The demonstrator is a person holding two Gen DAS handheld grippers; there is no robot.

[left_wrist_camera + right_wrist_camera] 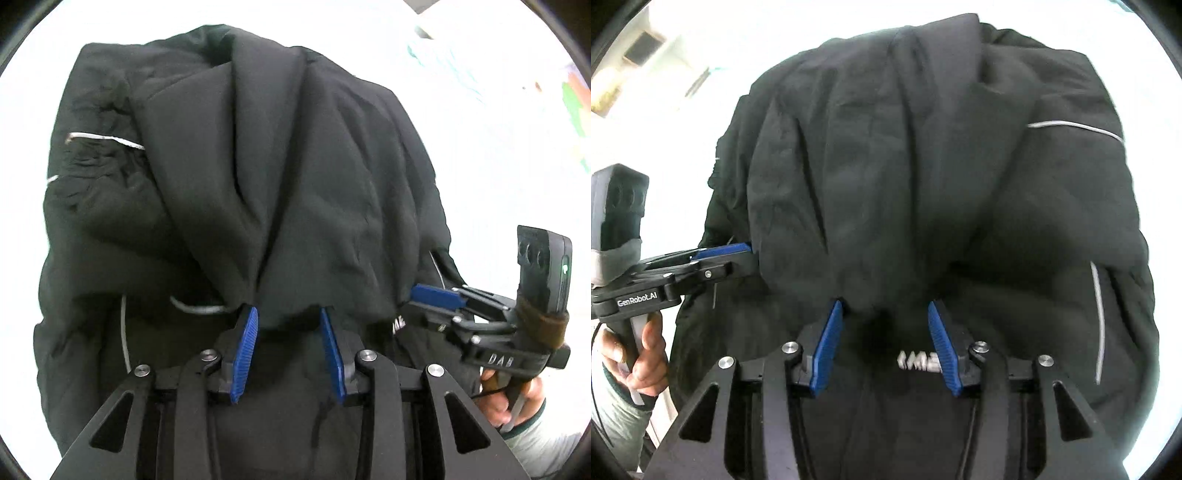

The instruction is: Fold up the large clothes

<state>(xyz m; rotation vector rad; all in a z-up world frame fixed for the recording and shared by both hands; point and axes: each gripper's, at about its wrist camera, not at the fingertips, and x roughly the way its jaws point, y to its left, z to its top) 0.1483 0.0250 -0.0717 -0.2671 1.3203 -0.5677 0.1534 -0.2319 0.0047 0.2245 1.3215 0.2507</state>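
We have the black jacket (280,173) bunched on the white worktop (480,155), left gripper (288,325) and right gripper (886,317) each part-open, straddling its near hem, probably to carry the fold over.

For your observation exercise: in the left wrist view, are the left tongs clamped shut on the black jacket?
No. The left tongs stand open, their blue pads apart, with the edge of the black jacket lying between them.
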